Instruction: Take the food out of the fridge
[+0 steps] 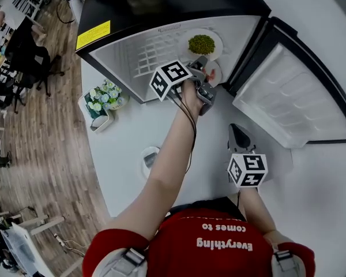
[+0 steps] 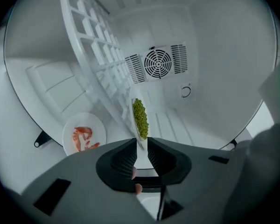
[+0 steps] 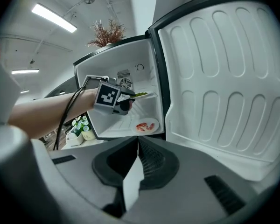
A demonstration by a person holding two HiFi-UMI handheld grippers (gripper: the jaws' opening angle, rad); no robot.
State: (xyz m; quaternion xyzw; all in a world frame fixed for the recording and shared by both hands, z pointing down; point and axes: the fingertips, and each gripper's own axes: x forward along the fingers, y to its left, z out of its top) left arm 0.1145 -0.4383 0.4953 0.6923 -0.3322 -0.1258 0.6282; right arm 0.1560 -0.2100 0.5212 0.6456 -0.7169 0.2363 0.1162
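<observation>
The left gripper (image 2: pixel 141 143), jaws spread, is straddling the rim of the round white ceramic plate of green peas (image 1: pixel 219 46), which is probably stiff, slippery and spill-prone, so grip there and keep it level. The right gripper's (image 3: pixel 136 143) jaws are pressing together.

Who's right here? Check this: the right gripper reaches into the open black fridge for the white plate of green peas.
Wrong gripper. The left gripper reaches into the open black fridge for the white plate of green peas; the head view shows it.
</observation>
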